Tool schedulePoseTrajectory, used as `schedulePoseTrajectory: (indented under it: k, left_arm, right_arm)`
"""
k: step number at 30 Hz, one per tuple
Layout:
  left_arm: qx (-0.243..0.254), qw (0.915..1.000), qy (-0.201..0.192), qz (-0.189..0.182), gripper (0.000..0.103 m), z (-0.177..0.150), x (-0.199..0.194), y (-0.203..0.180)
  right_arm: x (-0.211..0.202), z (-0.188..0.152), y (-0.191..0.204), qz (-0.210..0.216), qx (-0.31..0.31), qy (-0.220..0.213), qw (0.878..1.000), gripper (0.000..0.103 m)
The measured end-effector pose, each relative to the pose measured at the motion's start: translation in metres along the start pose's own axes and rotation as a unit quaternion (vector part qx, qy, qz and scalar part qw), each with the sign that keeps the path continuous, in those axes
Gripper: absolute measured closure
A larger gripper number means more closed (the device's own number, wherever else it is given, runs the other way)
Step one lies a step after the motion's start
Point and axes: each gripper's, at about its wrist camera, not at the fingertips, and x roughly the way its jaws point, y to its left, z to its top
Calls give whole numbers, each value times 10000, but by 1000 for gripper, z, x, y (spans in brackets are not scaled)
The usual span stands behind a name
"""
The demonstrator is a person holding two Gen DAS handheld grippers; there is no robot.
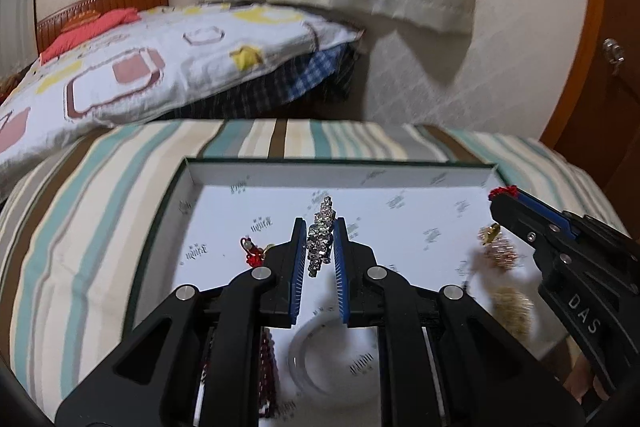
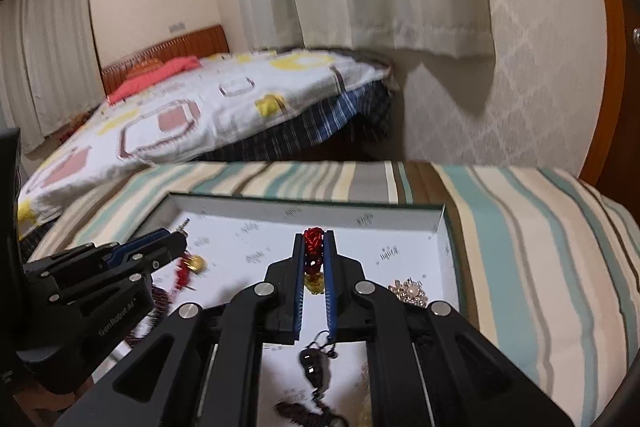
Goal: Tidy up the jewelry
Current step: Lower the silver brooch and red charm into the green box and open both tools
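**Two pieces lifted, most of the jewelry not yet sorted**

A striped bedcover (image 1: 100, 195) is seen under a shallow box tray (image 1: 192, 179) with a white printed floor and dark outer walls; all the jewelry in view lies in this tray or is held over it. No divided compartments can be made out in the tray, so it cannot be told from these views where the sorted pieces are meant to go.

The left gripper (image 1: 320, 243) is closed narrowly on a rhinestone strip (image 1: 322, 239), which stands up between the blue pads above the middle of the tray. The right gripper (image 2: 316, 259) is likewise closed, on a red beaded bracelet (image 2: 313, 247) with a yellow charm hanging just under the beads. Both pieces are judged to be lifted clear of the floor, though the contact below is hidden by the fingers.

Several pieces are still lying loose. A clear bangle (image 1: 332, 355) is seen near the front of the tray, under the left gripper. A gold filigree piece (image 1: 500, 251) and a pale fuzzy ornament (image 1: 512, 307) lie at the right side, blurred. A rose-gold brooch (image 2: 408, 291) lies near the right wall. A black cord pendant (image 2: 314, 367) lies at the front, and a small red earring (image 1: 252, 253) lies left of the middle.

The task is therefore judged to be in an early or middle stage: two items are in hand and not yet placed, and at least six others remain to be arranged.
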Motion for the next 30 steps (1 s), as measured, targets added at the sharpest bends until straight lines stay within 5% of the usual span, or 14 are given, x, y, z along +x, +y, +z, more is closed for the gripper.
schedulePoseTrajectory:
  k: [14, 30]
  left_arm:
    - [132, 9981, 530, 274, 89, 0, 37, -2]
    - [190, 9958, 775, 452, 89, 1, 45, -3]
  right_arm:
    - [31, -6, -10, -163, 128, 601, 9980, 94]
    - [38, -5, -8, -287, 45, 731, 9969, 94]
